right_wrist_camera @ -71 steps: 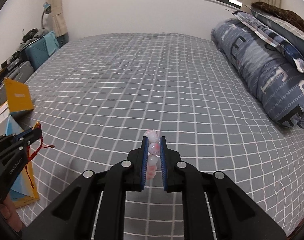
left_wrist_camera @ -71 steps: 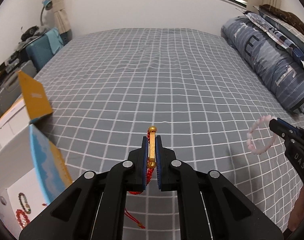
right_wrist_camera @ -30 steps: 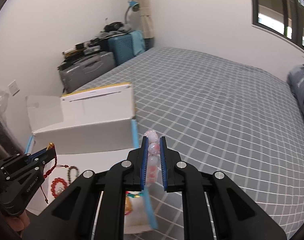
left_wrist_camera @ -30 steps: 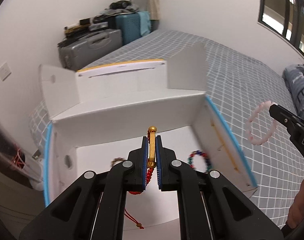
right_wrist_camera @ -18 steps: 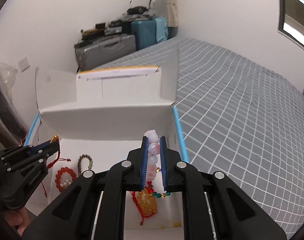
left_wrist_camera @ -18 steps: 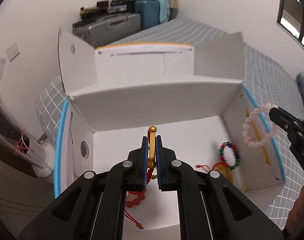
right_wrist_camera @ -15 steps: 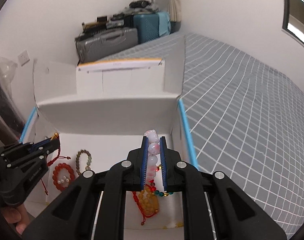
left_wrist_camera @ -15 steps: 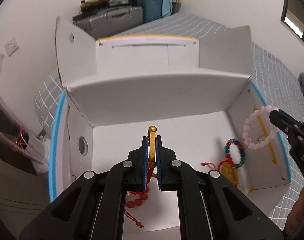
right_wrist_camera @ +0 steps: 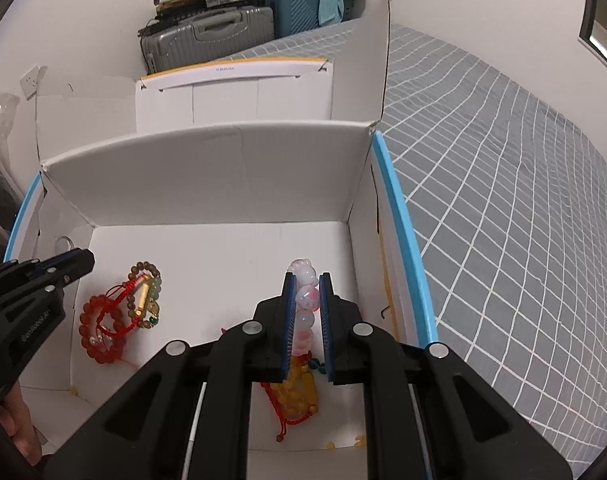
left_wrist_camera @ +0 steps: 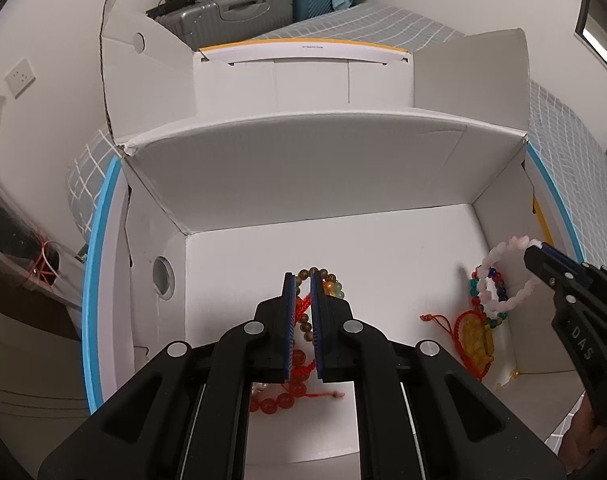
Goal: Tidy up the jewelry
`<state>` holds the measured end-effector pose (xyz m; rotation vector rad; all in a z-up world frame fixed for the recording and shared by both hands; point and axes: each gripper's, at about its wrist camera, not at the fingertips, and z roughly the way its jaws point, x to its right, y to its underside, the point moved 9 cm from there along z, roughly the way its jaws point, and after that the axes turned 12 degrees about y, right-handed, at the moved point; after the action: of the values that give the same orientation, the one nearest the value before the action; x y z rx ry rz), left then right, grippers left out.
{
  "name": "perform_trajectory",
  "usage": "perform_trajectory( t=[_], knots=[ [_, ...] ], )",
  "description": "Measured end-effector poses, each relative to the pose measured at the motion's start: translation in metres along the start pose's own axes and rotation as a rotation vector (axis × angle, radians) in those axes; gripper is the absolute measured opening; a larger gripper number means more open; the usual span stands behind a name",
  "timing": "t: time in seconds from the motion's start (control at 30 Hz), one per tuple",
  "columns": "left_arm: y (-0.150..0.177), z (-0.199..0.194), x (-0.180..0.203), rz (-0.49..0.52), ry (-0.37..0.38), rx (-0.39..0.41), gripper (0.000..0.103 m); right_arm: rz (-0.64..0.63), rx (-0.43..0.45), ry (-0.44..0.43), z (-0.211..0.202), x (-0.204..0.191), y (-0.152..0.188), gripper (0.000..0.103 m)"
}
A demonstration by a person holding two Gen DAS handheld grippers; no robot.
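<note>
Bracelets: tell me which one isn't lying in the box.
The pink bead bracelet. The right gripper holds it above the white box; the others lie on the box floor.

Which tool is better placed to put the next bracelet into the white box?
The right tool, probably. It grips the pink bead bracelet above the floor of the white box. The left tool looks open and empty; the red cord bracelet with gold tube lies inside already.

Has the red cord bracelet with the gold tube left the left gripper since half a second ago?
Yes. The left gripper is open, and the red cord bracelet now lies on the box floor across the other bracelets.
</note>
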<state>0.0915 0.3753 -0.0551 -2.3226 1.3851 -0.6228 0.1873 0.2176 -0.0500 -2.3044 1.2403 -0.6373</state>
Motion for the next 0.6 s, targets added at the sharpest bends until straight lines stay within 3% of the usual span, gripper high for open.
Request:
perform_trajectory(
  t=[0.07, 0.1, 0.13, 0.2, 0.27, 0.43, 0.6],
  knots=[
    [-0.001, -0.003, 0.001, -0.001, -0.003, 0.004, 0.011, 0.002, 0.0, 0.002, 0.001, -0.001, 0.001, 0.013],
    [-0.001, -0.006, 0.002, 0.0, -0.003, 0.008, 0.017, 0.001, 0.001, 0.002, 0.0, -0.002, 0.0, 0.013],
    [-0.002, -0.011, 0.002, 0.0, 0.001, 0.02, 0.032, 0.002, 0.01, -0.001, -0.003, -0.002, -0.001, 0.02],
    [-0.003, -0.023, 0.003, 0.004, -0.01, 0.056, 0.047, 0.013, 0.037, -0.009, -0.012, 0.0, -0.004, 0.035],
    [-0.003, -0.032, 0.005, 0.009, -0.017, 0.079, 0.05, 0.023, 0.062, -0.017, -0.022, 0.001, -0.006, 0.046],
    [0.001, -0.062, 0.006, 0.01, -0.035, 0.153, 0.074, 0.036, 0.142, -0.031, -0.057, 0.005, -0.01, 0.071],
    [0.012, -0.089, 0.003, 0.008, -0.052, 0.224, 0.091, 0.039, 0.207, -0.036, -0.09, 0.008, -0.007, 0.088]
  ],
)
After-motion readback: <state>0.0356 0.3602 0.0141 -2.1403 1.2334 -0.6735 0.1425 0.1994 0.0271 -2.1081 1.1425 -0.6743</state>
